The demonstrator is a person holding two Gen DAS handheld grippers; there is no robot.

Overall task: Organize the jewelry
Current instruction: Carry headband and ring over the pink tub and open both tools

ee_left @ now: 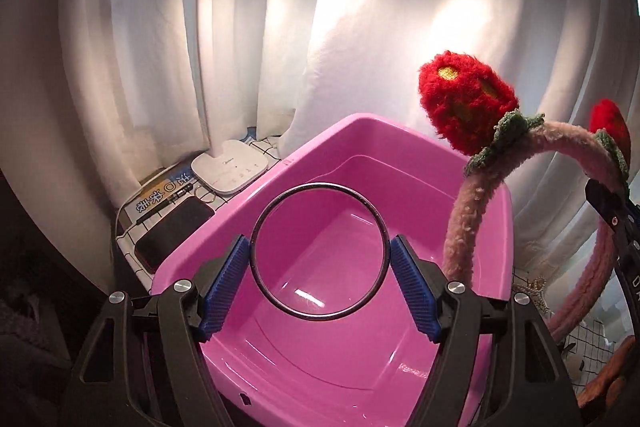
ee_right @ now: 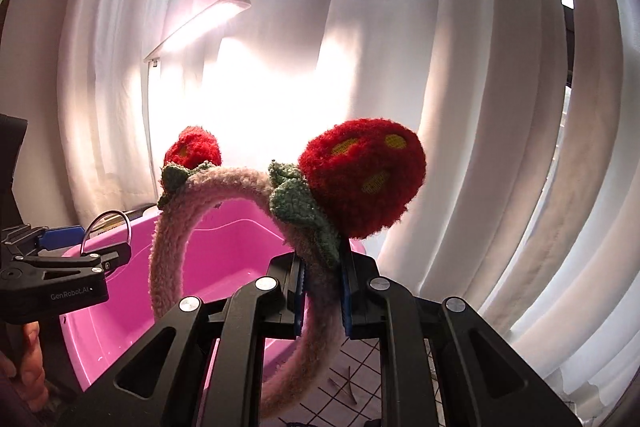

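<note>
1. The pink plastic tub serves as the landmark: both held pieces hang above its open mouth, which looks like the place where the jewelry is meant to go.

2. The left gripper grasps a thin metal bangle across its width. The blue pads press on opposite sides of the ring, so the jaws stand wide yet clamped. Holding it this way keeps the ring from sliding out and leaves it poised over the tub's middle.

3. The right gripper is clenched on the fuzzy pink headband, pinching the band just below one knitted strawberry. The narrow band lets the jaws close almost fully. The headband stands upright over the tub's right side, its arch clear of the rim, likely so it can be lowered in without snagging.

4. The tub appears empty inside; only glare marks show on its floor.

5. Hard to make out:
   - The headband's lower ends are cut off or hidden behind the gripper bodies in both views.
   - Beyond the tub's right side, something pale and beaded lies on the checked cloth, too small to name.
   - Beyond the tub's far left corner sit a lamp base, a dark case and a booklet, partly in shadow.
   - A hand shows only at the edge of the right wrist view, beside the left gripper's body.
</note>
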